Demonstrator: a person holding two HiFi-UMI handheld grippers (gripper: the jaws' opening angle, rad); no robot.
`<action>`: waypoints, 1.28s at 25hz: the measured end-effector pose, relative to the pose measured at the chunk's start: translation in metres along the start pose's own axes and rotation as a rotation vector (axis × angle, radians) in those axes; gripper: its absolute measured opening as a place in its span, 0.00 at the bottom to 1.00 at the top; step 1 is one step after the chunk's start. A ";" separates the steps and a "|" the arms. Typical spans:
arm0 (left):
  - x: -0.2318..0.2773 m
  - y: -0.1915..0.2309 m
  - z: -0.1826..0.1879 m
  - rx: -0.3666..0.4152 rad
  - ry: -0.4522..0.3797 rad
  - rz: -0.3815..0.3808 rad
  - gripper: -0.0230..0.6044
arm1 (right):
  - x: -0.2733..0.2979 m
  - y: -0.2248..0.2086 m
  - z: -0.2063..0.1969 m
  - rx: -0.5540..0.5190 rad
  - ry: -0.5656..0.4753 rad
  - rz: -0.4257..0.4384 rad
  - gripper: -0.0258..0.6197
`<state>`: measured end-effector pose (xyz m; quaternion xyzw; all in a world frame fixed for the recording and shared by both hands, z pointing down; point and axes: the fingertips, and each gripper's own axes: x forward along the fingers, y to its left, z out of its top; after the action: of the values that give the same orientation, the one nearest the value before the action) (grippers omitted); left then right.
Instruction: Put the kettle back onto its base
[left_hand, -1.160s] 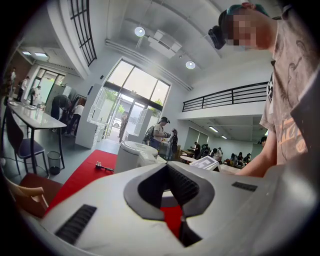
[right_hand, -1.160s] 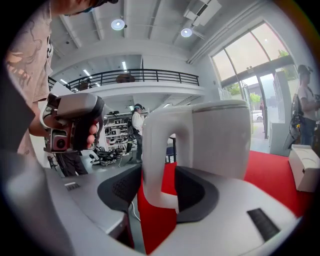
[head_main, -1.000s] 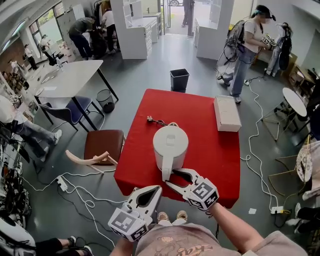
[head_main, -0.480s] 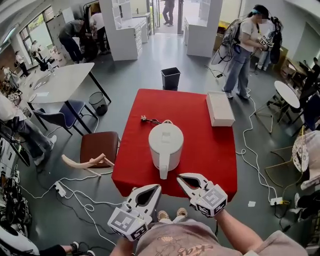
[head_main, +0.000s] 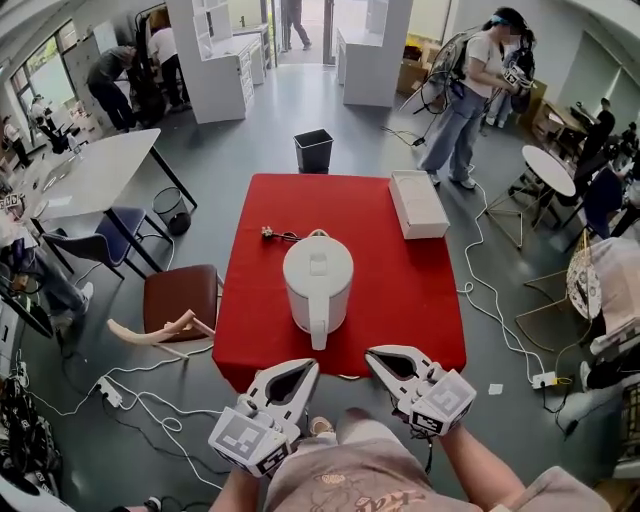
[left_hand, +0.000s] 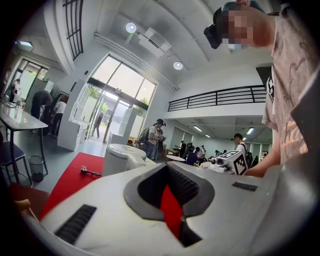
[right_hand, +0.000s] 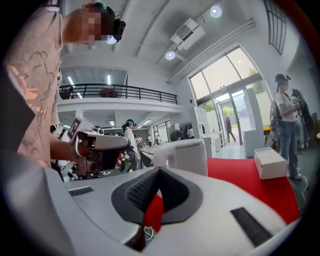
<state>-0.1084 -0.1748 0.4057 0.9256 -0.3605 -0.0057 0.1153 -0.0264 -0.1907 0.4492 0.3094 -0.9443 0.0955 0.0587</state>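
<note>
The white kettle (head_main: 318, 278) stands upright in the middle of the red table (head_main: 420, 300), handle toward me. A black cord with a plug (head_main: 270, 234) runs from behind it; whatever it stands on is hidden beneath it. Both grippers hang off the table's near edge, close to my body. My left gripper (head_main: 313, 367) is shut and empty. My right gripper (head_main: 372, 354) has just been closing, is now shut and has nothing between its jaws. The kettle (left_hand: 120, 157) shows beyond the left gripper (left_hand: 167, 166), and likewise (right_hand: 187, 155) beyond the right gripper (right_hand: 159, 171).
A white box (head_main: 418, 203) lies at the table's far right corner. A black bin (head_main: 313, 150) stands behind the table and a brown chair (head_main: 180, 297) to its left. Cables trail on the floor on both sides. People stand at the room's edges.
The right gripper stood open around the kettle's handle; it has drawn back off the table toward me and shut, empty. The kettle stays put. The left gripper has barely moved.
</note>
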 end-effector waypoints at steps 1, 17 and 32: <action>0.000 0.000 0.000 -0.001 0.001 0.000 0.03 | -0.002 0.003 0.003 0.011 -0.014 0.006 0.05; -0.010 -0.043 -0.002 0.012 -0.023 0.052 0.03 | -0.042 0.034 0.007 -0.007 -0.039 0.052 0.05; -0.034 -0.183 -0.041 0.049 0.000 0.036 0.03 | -0.185 0.095 0.003 -0.075 -0.124 0.011 0.05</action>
<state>-0.0077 -0.0130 0.4036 0.9215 -0.3771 0.0051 0.0929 0.0652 -0.0106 0.4012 0.3070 -0.9508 0.0409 0.0114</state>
